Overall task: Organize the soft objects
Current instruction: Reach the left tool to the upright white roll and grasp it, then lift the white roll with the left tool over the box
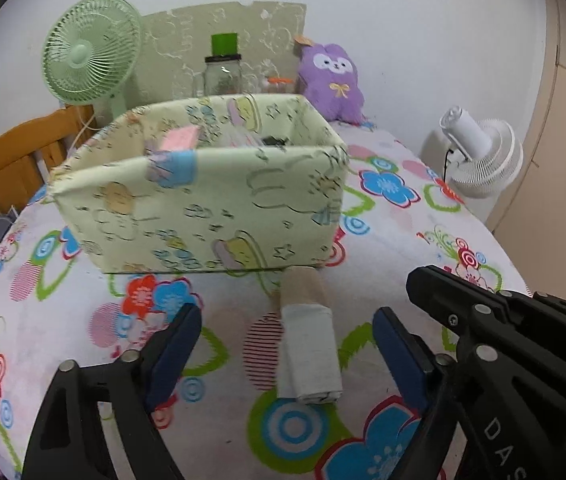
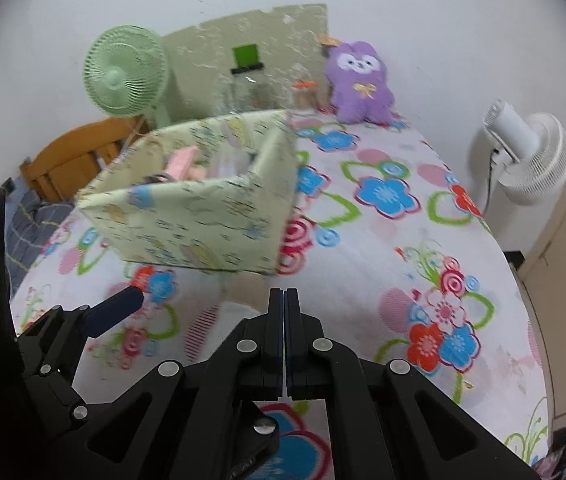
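While agape, left gripper (image 1: 287,344) (astride roll (image 1: 310,354))

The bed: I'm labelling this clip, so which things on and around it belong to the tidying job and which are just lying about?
Job:
rolled white cloth
patterned fabric box
left claw, open around the cloth
right claw, shut and empty

Lying about:
purple plush
green fan
white fan
glass jar

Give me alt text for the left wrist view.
The open left claw straddles a rolled white-and-tan cloth on a flowered bedspread. Behind the roll stands a pale green fabric box, with a purple plush farther back.
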A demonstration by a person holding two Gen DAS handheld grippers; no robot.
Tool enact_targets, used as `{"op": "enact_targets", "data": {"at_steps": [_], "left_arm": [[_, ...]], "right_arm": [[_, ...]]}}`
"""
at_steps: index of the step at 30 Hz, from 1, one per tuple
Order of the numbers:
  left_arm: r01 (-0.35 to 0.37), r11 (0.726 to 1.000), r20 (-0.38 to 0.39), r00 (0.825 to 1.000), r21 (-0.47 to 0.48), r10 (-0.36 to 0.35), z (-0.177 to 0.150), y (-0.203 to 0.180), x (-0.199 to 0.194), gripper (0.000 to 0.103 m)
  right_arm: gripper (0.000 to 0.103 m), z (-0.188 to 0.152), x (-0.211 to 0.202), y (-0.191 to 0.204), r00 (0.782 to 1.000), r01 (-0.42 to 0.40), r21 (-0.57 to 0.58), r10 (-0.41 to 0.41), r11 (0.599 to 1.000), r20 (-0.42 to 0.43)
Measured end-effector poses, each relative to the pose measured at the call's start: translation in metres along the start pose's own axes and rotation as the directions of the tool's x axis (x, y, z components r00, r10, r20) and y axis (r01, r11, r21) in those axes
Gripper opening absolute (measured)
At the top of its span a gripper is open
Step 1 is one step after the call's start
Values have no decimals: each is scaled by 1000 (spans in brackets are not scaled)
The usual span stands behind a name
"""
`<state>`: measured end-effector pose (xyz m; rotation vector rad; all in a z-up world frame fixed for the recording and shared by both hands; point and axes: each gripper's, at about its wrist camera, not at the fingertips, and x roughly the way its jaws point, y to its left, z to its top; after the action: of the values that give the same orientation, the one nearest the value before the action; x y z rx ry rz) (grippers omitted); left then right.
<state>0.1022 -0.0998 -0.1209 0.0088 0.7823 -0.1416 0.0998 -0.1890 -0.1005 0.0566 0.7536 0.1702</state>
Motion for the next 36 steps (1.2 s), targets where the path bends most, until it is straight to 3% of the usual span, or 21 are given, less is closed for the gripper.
{"op": "enact_targets", "data": {"at_steps": [4, 9, 14, 18, 28, 31, 33, 36], "left_arm": [[6, 1000, -33, 999, 11, -5, -2, -7, 13, 74], [-14, 999, -93, 996, 31, 17, -7, -13, 27, 42], [4, 1000, -100, 995, 30, -1, -8, -16, 25, 26], [10, 1000, -95, 995, 23, -8, -7, -16, 23, 19], [-18, 1000, -34, 999, 19, 19, 0, -1, -12, 17], [-22, 1000, -6, 1000, 17, 22, 3, 4, -24, 17], [-19, 1000, 7, 1000, 14, 19, 10, 8, -32, 17], [-25, 1000, 38, 999, 17, 24, 16, 12, -45, 17]], "right_arm": [[3, -3, 8, -11, 1000, 5, 8, -5, 1000, -16], [3, -8, 19, -19, 999, -14, 19, 15, 1000, -50], [4, -9, 24, -24, 996, -37, 38, 40, 999, -81], [4, -8, 22, -22, 995, -46, 34, 49, 998, -91], [7, 2, -4, 2, 997, -43, -23, 41, 999, -59], [21, 8, -16, 11, 1000, 9, -39, -10, 999, -24], [47, 13, -23, 14, 999, 35, -28, -36, 999, -12], [63, 20, -35, 20, 997, 66, -35, -64, 997, 33]]}}
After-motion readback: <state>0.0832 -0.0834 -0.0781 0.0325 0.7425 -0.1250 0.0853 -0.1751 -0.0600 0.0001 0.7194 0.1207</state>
